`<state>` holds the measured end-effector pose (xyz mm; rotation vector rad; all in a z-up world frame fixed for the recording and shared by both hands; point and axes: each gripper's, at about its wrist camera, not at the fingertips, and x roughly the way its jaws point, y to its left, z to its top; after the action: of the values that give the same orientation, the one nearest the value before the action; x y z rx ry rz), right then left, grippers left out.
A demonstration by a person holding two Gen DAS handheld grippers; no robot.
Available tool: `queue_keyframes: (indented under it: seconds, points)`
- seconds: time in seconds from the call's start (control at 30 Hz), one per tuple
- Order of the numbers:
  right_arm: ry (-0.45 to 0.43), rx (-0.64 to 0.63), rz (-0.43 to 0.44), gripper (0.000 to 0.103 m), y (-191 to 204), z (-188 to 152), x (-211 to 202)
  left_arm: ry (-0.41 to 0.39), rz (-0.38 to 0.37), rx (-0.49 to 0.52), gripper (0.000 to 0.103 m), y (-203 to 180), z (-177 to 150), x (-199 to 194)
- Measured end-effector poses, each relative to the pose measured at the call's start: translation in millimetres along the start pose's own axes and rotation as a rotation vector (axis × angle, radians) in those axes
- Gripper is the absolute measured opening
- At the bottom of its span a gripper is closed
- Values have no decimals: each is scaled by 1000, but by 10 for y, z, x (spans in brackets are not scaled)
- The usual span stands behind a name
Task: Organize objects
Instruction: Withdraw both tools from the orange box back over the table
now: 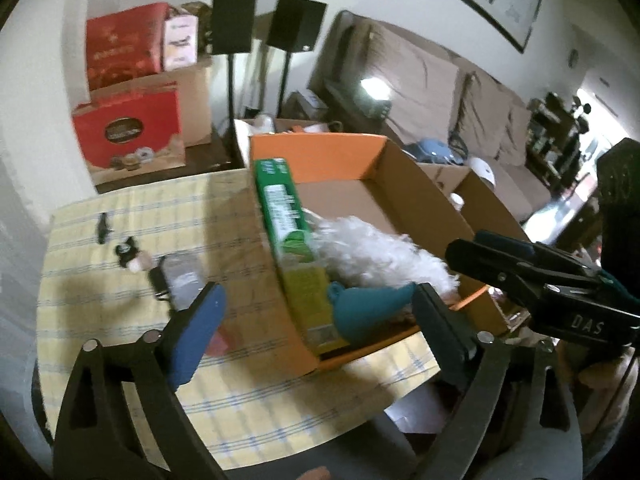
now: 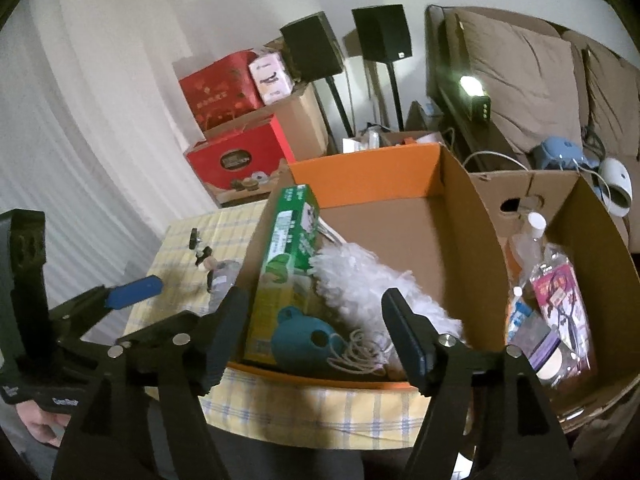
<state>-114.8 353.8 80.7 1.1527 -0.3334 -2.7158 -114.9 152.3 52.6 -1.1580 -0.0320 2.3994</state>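
Observation:
An orange-rimmed cardboard box (image 1: 416, 196) (image 2: 472, 240) sits on the yellow checked tablecloth (image 1: 224, 396) (image 2: 176, 248). Inside lie a green carton (image 1: 292, 236) (image 2: 288, 264), a white fluffy duster (image 1: 372, 256) (image 2: 360, 276), a teal funnel (image 1: 360, 308) (image 2: 300, 340) and a coil of string (image 2: 360, 354). My left gripper (image 1: 320, 332) is open and empty, hovering over the box's near left corner. My right gripper (image 2: 316, 336) is open and empty above the box's near edge; it also shows at right in the left wrist view (image 1: 520, 268).
Small dark items (image 1: 128, 254) (image 2: 202, 256) and a clear packet (image 1: 182, 276) lie on the cloth left of the box. A second cardboard box (image 2: 580, 216) with bottles and packets stands to the right. Red boxes (image 1: 128, 132), speakers (image 1: 236, 20) and a sofa (image 1: 460, 96) stand behind.

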Motion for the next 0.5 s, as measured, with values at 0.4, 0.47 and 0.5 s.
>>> queue_keyframes:
  seconds: [0.4, 0.47, 0.5]
  points:
    - [2, -97, -10, 87, 492, -29, 206, -42, 99, -87, 102, 610, -99, -291]
    - [3, -113, -5, 88, 588, -40, 242, -48, 111, -97, 102, 709, -125, -334]
    - [5, -120, -3, 88, 636, -44, 265, -50, 117, -101, 102, 754, -137, -352]
